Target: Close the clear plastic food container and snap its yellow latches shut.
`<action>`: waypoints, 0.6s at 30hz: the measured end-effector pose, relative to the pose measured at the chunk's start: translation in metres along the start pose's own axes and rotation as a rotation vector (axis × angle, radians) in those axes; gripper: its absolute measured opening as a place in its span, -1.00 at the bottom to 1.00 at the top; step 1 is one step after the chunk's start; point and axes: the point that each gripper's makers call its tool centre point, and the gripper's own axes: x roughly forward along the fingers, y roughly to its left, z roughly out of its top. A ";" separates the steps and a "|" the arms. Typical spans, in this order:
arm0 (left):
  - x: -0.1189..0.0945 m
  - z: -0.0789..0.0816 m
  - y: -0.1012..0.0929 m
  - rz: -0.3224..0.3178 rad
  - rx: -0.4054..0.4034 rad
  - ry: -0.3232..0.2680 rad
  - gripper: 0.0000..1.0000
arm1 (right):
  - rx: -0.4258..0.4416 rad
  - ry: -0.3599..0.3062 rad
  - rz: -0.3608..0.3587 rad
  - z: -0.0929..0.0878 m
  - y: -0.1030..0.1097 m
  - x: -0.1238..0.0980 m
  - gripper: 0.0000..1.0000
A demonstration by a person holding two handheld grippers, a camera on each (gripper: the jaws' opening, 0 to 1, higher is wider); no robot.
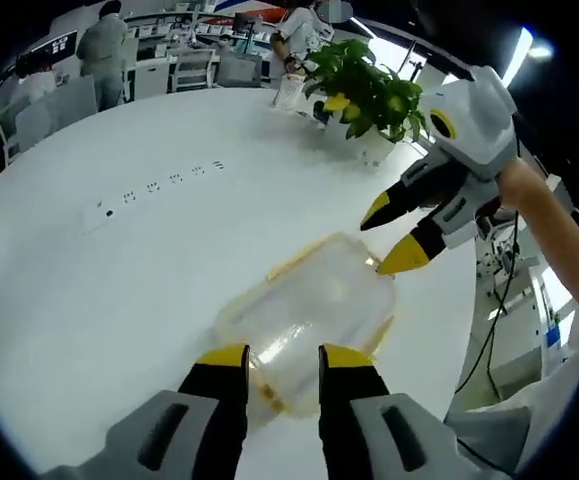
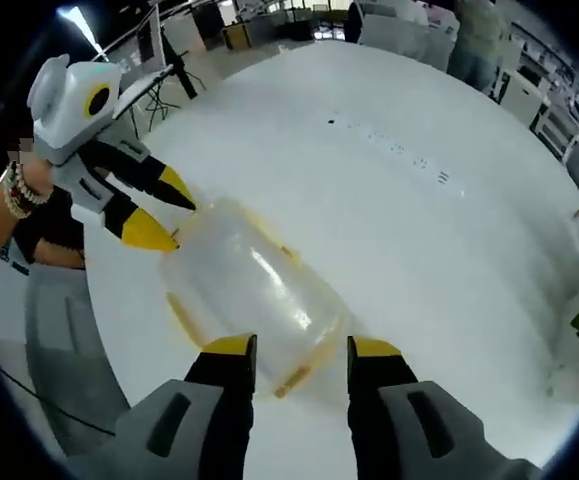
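I hold 2 half-open, empty tools, left tool and right tool, at opposite ends of the clear lidded plastic food container lying lengthwise between them.

A white table carries the clear container and a potted plant.

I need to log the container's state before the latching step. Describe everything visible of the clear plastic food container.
The clear plastic food container is a rounded rectangular box of cloudy see-through plastic, lid on top, with yellow latches along its edges. It looks empty and lies flat on the white table. The left gripper and right gripper sit at opposite ends, jaws open, their yellow tips at or near its edges; actual contact is unclear.
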 end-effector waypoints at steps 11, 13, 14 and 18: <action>0.012 0.007 -0.031 -0.073 0.071 -0.026 -0.68 | -0.052 -0.010 0.014 0.016 0.009 0.010 -0.54; 0.014 0.007 -0.035 -0.082 0.085 -0.022 -0.71 | -0.057 -0.004 0.023 0.017 0.011 0.013 -0.58; 0.015 0.008 -0.036 -0.084 0.092 -0.026 -0.71 | -0.061 -0.003 0.026 0.018 0.012 0.014 -0.60; 0.019 0.011 -0.039 -0.100 0.104 -0.031 -0.74 | -0.070 -0.005 0.035 0.021 0.016 0.019 -0.66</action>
